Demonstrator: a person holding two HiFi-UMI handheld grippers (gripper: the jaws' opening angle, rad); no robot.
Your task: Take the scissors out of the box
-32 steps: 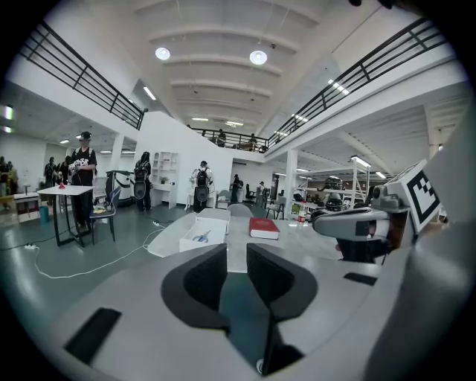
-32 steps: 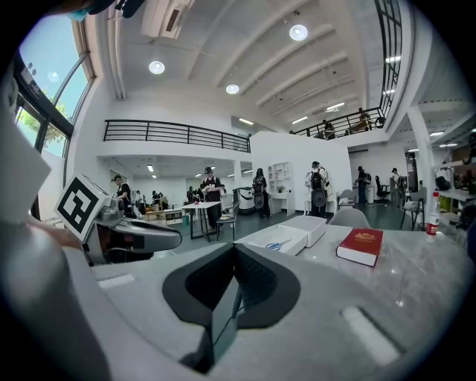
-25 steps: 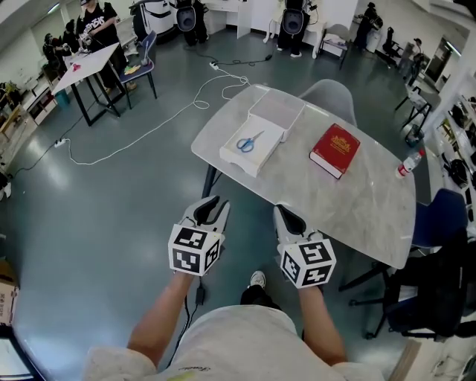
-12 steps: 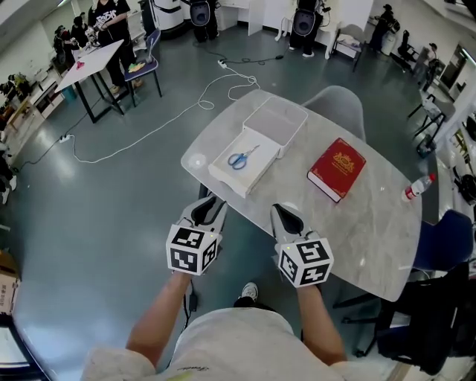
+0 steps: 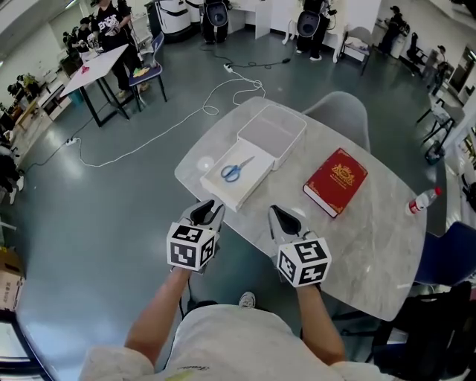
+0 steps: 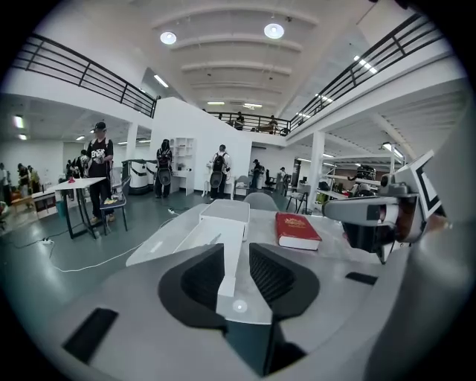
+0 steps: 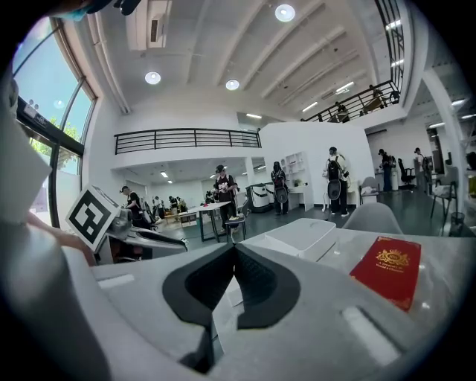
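The approach was judged in hand: the scissors (image 5: 236, 168) were seen untouched inside the open box (image 5: 251, 184), the left gripper (image 5: 207, 210) had just been opened with nothing between its jaws, the right gripper (image 5: 284, 218) was closed empty, and a forward reach was needed.

A pale, marble-patterned desk (image 5: 357, 238) with rounded corners stands on a grey-green floor. A red book (image 5: 335, 181) with a gold emblem lies flat on the desk, towards its right half. A grey chair (image 5: 342, 111) sits at the desk's far side. A bottle (image 5: 422, 201) lies at the desk's right edge; whether it is on the desk is unclear. A white cable (image 5: 160, 134) trails over the floor left of the desk. Well beyond the desk's left end, a person (image 5: 111, 22) stands at a dark-legged table (image 5: 93, 63).
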